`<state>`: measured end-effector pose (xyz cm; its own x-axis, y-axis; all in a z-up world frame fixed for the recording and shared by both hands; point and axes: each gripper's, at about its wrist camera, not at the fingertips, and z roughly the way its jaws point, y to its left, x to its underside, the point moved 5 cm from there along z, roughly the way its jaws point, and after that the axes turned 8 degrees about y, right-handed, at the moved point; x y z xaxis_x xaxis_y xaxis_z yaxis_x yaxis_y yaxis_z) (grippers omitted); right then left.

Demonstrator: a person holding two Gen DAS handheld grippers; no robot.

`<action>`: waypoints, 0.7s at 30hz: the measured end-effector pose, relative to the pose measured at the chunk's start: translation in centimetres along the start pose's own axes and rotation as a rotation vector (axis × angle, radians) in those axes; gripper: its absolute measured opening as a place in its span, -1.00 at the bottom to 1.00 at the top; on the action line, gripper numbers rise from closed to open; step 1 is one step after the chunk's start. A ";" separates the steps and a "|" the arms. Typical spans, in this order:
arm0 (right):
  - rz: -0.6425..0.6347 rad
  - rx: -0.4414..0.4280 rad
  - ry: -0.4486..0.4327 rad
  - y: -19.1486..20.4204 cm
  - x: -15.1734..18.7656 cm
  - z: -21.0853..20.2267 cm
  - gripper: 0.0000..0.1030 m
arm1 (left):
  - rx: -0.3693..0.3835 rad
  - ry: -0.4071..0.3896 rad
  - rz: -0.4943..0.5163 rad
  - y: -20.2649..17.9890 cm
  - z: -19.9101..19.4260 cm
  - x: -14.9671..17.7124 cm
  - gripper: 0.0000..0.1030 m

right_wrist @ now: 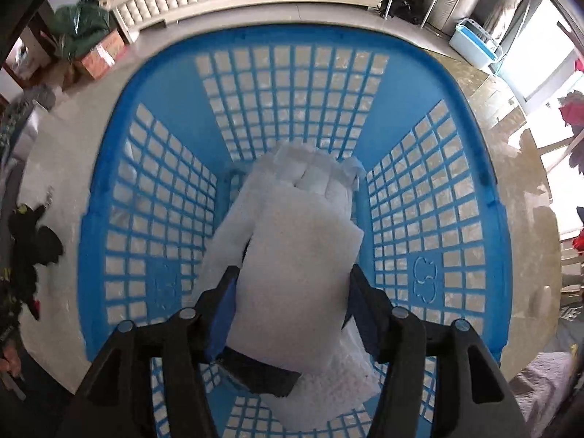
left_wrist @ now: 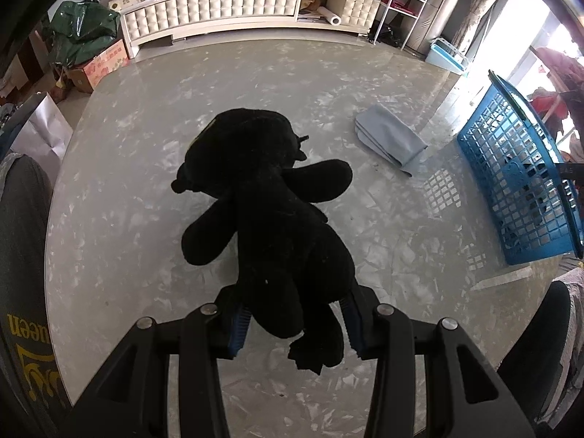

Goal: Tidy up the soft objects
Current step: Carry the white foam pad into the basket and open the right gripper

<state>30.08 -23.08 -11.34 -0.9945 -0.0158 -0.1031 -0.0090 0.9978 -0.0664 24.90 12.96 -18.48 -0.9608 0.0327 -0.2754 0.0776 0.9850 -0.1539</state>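
My left gripper (left_wrist: pixel 294 314) is shut on the lower body of a black plush toy (left_wrist: pixel 266 200), which stretches away from me over the grey marble table (left_wrist: pixel 146 146). A folded grey cloth (left_wrist: pixel 390 138) lies on the table to the right of the toy. The blue lattice basket (left_wrist: pixel 518 182) stands at the table's right edge. In the right wrist view my right gripper (right_wrist: pixel 292 299) is shut on a folded white towel (right_wrist: pixel 295 255) and holds it inside the blue basket (right_wrist: pixel 164 182). The black toy (right_wrist: pixel 33 241) shows at that view's far left.
A cream tufted cabinet (left_wrist: pixel 226 11) with clutter on top stands beyond the table. A cardboard box (left_wrist: pixel 102 65) and a green bag (left_wrist: pixel 80 29) sit at the back left. A small light blue bin (left_wrist: pixel 445 54) is on the floor at the back right.
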 end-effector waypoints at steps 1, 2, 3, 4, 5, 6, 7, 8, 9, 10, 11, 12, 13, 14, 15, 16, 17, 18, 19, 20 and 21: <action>0.003 0.006 0.004 0.0 0.1 0.1 0.18 | 0.002 -0.002 0.002 -0.1 -0.1 0.0 -0.21; 0.012 0.001 0.001 -0.1 0.1 0.0 0.29 | 0.002 -0.004 0.002 -0.1 -0.1 0.0 -0.21; 0.019 -0.005 0.000 -0.1 0.1 0.0 0.38 | 0.003 -0.005 0.001 -0.2 -0.2 0.0 -0.21; 0.024 -0.014 0.002 -0.2 0.2 -0.1 0.50 | 0.004 -0.006 -0.001 -0.2 -0.3 0.1 -0.21; 0.024 -0.010 0.003 0.0 0.4 -0.1 0.57 | 0.005 -0.006 -0.003 -0.2 -0.4 0.2 -0.21; 0.021 -0.001 0.005 0.0 0.6 -0.2 0.60 | 0.006 -0.007 -0.004 -0.2 -0.5 0.3 -0.21; 0.013 0.006 0.004 0.1 0.8 -0.4 0.61 | 0.006 -0.009 -0.006 -0.2 -0.7 0.4 -0.21; 0.004 0.014 0.006 0.1 1.1 -0.4 0.61 | 0.006 -0.011 -0.006 -0.3 -0.9 0.4 -0.21; -0.007 0.029 0.004 0.2 1.3 -0.6 0.61 | 0.006 -0.013 -0.007 -0.3 -1.1 0.4 -0.21; -0.018 0.048 -0.004 0.3 1.5 -0.8 0.67 | 0.007 -0.016 -0.008 -0.4 -1.3 0.4 -0.21; -0.024 0.069 -0.014 0.3 1.9 -1.2 0.80 | 0.008 -0.018 -0.009 -0.5 -1.5 0.3 -0.21; -0.031 0.087 -0.028 0.4 2.1 -1.4 0.85 | 0.008 -0.020 -0.008 -0.6 -1.8 0.2 -0.21; -0.035 0.094 -0.048 0.4 2.7 -1.8 0.91 | 0.005 -0.026 -0.003 -0.8 -2.2 0.0 -0.21; -0.035 0.091 -0.062 0.4 3.0 -2.2 0.94 | 0.002 -0.034 0.003 -1.1 -2.6 -0.1 -0.21; -0.035 0.088 -0.075 0.4 3.4 -2.7 0.96 | 0.002 -0.042 0.008 -1.4 -3.0 -0.3 -0.21; -0.035 0.083 -0.092 0.5 3.8 -3.4 0.99 | 0.006 -0.053 0.014 -1.9 -3.6 -0.5 -0.21; -0.038 0.082 -0.107 0.4 4.5 -3.9 0.99 | 0.010 -0.061 0.019 -2.3 -4.0 -0.6 -0.21; -0.042 0.084 -0.122 0.5 5.1 -4.4 0.99 | 0.014 -0.069 0.025 -2.8 -4.5 -0.7 -0.21; -0.048 0.091 -0.139 0.5 5.7 -5.0 0.99 | 0.018 -0.081 0.037 -3.5 -5.1 -0.9 -0.21; -0.053 0.099 -0.154 0.6 6.4 -5.5 0.99 | 0.021 -0.088 0.048 -4.1 -5.6 -1.0 -0.21; -0.055 0.104 -0.179 0.7 7.0 -6.1 0.99 | 0.023 -0.096 0.056 -4.6 -6.1 -1.1 -0.21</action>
<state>22.45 -22.11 -6.03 -0.9585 -0.0911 -0.2703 -0.0433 0.9831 -0.1777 23.98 9.46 -11.73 -0.9248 0.0703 -0.3739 0.1377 0.9780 -0.1569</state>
